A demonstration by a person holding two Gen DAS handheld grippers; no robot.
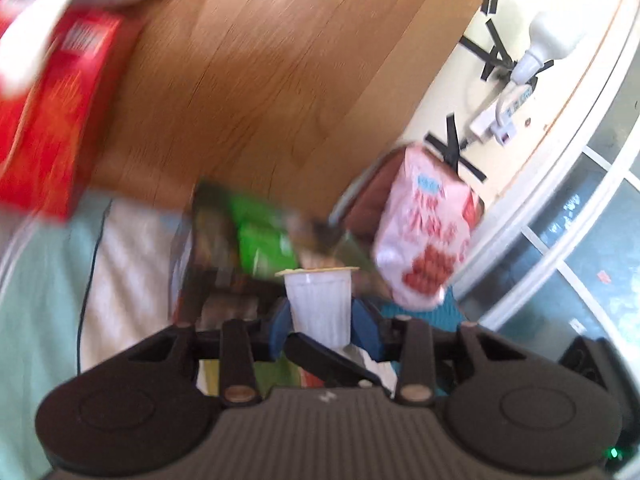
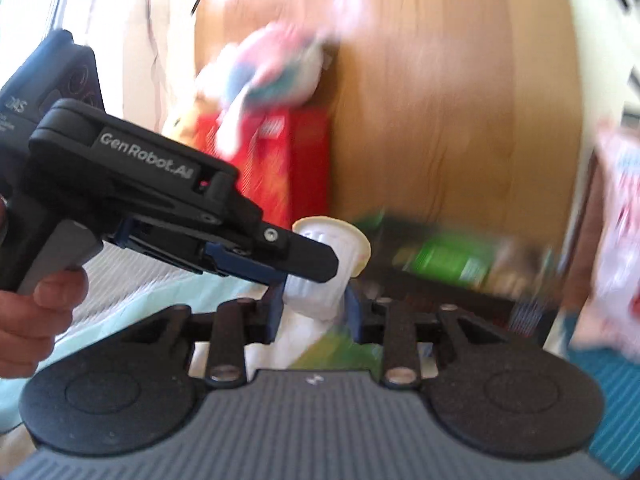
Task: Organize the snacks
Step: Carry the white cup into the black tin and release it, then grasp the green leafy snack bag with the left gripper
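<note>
A small white ribbed cup with a pale foil lid (image 1: 319, 304) sits between the blue pads of my left gripper (image 1: 320, 320), which is shut on it. In the right wrist view the same cup (image 2: 320, 276) lies tilted between the pads of my right gripper (image 2: 314, 312), which also closes on it. My left gripper (image 2: 296, 260) reaches in from the left there and its fingertip touches the cup. A green snack bag (image 1: 260, 236), a pink-and-white snack bag (image 1: 424, 240) and a red box (image 1: 56, 120) lie beyond. Both views are motion-blurred.
A wooden board (image 1: 280, 80) stands behind the snacks. A pale green and white cloth (image 1: 48, 280) covers the surface at left. A wall with black tape and a white plug (image 1: 516, 68) is at right. A blurred pink-white bag (image 2: 276, 72) tops the red box (image 2: 288, 160).
</note>
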